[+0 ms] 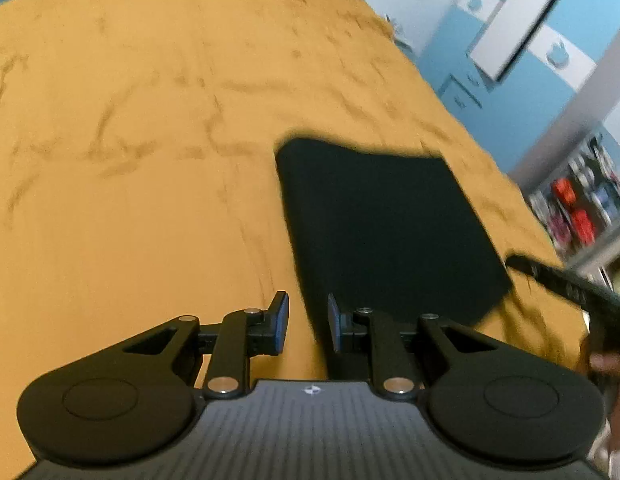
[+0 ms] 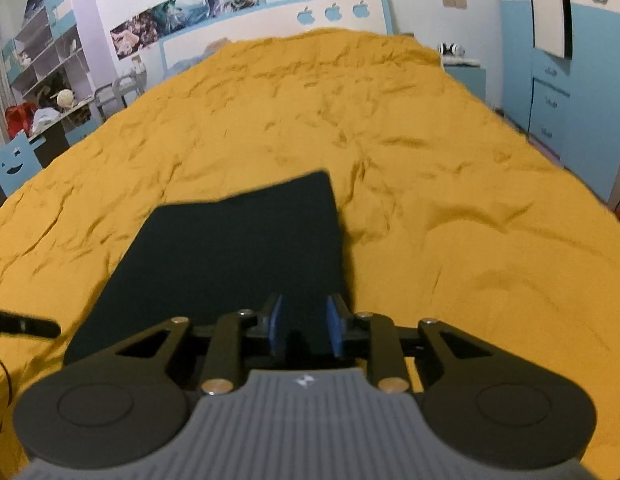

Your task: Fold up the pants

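- Left gripper (image 1: 308, 322): jaws narrowly apart, nothing between the pads. It sits over the near left edge of the pants (image 1: 386, 228); one pad is above the bed (image 1: 130, 160), the other above dark cloth.
- Right gripper (image 2: 304, 324): jaws narrowly apart, pads either side of dark cloth at the near right corner of the pants (image 2: 230, 256). No pressing visible, so I read it as not gripping. It's too dark down there to tell if cloth rises between the pads.
- Each gripper shows at the edge of the other's view, one per near corner. A hand (image 1: 606, 364) shows behind the right one.
- Pants: already a compact, flat dark rectangle on the orange bed cover, close to the near bed edge. Long axis runs away from both grippers toward the headboard (image 2: 278, 20).
- Key relation: pants lie straight ahead of and below both grippers, near short edge closest, far short edge well beyond.
- Neither hand is clearly nearer; the right is more squarely over cloth, the left straddles the side edge.
- Judgement: folding is far along. Any further fold would mean pinching the near corners and carrying them forward along the long axis.
- Risk: a shallow pinch takes only the top layer and the stack splays.
- Beyond: wrinkled cover, then headboard, shelves (image 2: 42, 52) and blue wardrobe (image 2: 558, 80).
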Demonstrator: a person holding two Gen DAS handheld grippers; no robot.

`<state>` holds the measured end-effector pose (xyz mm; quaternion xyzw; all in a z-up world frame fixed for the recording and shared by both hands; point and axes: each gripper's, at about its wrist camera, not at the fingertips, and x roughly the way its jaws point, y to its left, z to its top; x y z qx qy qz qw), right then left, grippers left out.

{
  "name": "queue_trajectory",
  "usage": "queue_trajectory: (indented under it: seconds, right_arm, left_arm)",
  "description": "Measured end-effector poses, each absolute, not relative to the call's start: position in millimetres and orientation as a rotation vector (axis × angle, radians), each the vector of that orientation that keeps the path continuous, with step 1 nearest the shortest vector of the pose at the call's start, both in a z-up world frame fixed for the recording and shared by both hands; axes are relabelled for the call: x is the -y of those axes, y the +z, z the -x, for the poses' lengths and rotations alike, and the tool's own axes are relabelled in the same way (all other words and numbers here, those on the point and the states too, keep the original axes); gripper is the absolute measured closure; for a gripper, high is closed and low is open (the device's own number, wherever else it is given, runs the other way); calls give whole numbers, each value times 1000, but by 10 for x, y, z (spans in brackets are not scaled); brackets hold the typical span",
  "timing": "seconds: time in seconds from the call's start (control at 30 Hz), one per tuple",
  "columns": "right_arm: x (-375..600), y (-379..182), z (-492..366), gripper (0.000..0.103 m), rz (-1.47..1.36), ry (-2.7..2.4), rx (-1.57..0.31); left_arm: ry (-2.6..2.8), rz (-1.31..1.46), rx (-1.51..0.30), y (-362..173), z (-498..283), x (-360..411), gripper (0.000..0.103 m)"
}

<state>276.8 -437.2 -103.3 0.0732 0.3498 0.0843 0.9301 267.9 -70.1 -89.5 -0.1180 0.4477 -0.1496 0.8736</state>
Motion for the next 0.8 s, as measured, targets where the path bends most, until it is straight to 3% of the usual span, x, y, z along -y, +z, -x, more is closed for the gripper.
queue_trajectory:
  seconds: [0.07,0.1,0.27,0.57,0.8]
  right_arm:
    - [4384,-1008,-2896,88,-144,167,-706]
    - [4386,-991,-2969,95,-136,163,-694]
    - [4366,-897,-3437,102,-165,156,-649]
    - [4232,-1384,-4111,103,-146,131,-732]
    - [4265,-1721,-4192,103,-145,101,-779]
  left_arm:
    - [-300,250,-891,-830,-2867,709,80]
    - [-293,251,-873,-805,-2975,721,80]
    - [-272,270,-813,-802,-3485,836,80]
    - [-212,230,-865,-1392,-3951,986,84]
    - [-207,180,-889,-1664,-3999,1027,80]
